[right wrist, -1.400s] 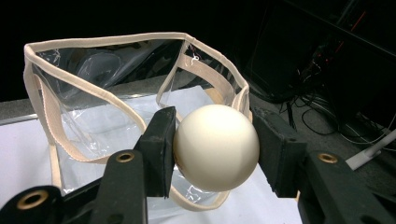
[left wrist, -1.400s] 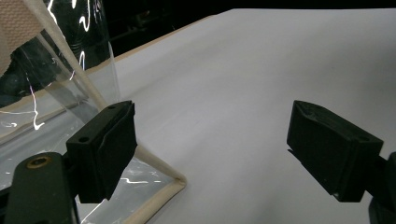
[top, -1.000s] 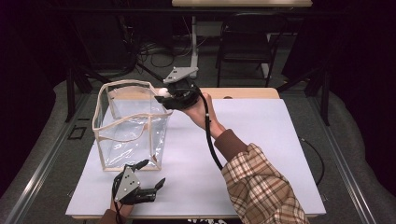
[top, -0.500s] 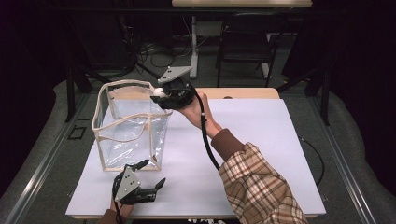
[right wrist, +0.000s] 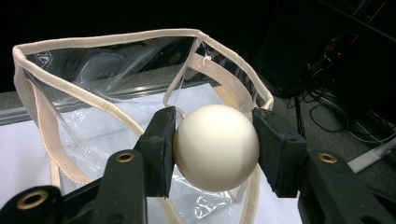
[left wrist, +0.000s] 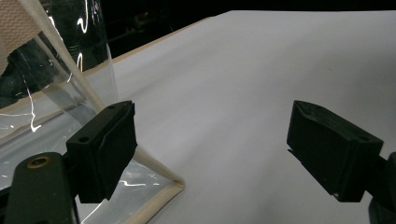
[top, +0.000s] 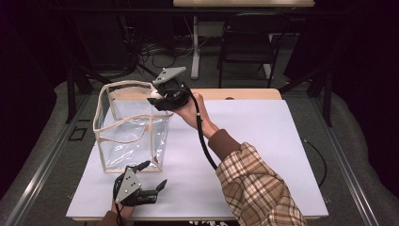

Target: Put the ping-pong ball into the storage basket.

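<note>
A clear plastic bag (top: 129, 134) with cream trim stands open on the white table (top: 263, 141) at the left. My right gripper (top: 155, 95) hovers at the bag's far right rim, shut on a cream white ball (right wrist: 215, 147) (top: 155, 94); in the right gripper view the ball sits between both pads above the bag's open mouth (right wrist: 140, 79). Near the table's front edge, just in front of the bag's bottom corner (left wrist: 173, 189), my left gripper (top: 149, 176) rests open with nothing between its pads (left wrist: 105, 142).
The table's right half is bare white surface. Behind the table stand a chair (top: 244, 47), a table leg (top: 194, 47) and floor cables (top: 155, 49). A metal rail (top: 42, 160) runs along the left side.
My right gripper with the ball has shifted slightly left and up toward the bag's rim. The left gripper has stayed put.
</note>
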`<state>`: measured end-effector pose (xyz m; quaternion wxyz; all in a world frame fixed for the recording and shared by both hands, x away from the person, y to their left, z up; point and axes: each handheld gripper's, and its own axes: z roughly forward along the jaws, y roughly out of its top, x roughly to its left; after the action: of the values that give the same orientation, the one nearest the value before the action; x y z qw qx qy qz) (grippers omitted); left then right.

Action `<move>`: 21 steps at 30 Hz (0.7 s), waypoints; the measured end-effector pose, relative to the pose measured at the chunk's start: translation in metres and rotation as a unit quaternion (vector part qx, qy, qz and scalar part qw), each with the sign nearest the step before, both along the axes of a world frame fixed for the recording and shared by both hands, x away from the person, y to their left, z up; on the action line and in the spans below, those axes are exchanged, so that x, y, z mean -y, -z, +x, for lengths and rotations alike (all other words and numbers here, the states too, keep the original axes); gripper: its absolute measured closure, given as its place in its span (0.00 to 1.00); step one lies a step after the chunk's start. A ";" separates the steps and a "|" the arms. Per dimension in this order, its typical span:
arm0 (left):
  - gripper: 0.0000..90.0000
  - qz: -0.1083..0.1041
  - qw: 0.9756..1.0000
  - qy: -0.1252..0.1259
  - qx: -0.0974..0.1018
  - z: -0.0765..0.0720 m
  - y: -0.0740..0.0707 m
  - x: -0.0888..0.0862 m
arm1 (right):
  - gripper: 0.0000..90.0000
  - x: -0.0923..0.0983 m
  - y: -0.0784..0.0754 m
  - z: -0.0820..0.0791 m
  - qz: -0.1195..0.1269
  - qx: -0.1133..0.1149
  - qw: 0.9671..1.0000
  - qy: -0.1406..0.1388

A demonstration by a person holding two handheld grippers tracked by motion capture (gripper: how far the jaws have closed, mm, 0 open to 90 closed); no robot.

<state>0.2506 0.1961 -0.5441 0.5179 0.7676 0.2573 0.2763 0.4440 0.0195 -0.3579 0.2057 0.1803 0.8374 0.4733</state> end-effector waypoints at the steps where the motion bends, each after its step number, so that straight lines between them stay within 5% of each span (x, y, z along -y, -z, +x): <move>1: 0.18 0.000 1.000 0.000 -0.001 0.000 0.000 0.000 | 0.57 -0.001 0.000 0.001 -0.001 0.001 1.000 0.000; 21: 0.18 -0.003 1.000 0.002 -0.004 0.002 0.001 0.002 | 0.57 -0.016 0.000 0.015 -0.026 -0.011 1.000 0.006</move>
<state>0.2529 0.1944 -0.5447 0.5198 0.7677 0.2584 0.2715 0.4588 0.0350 -0.3582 0.2042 0.1850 0.8503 0.4484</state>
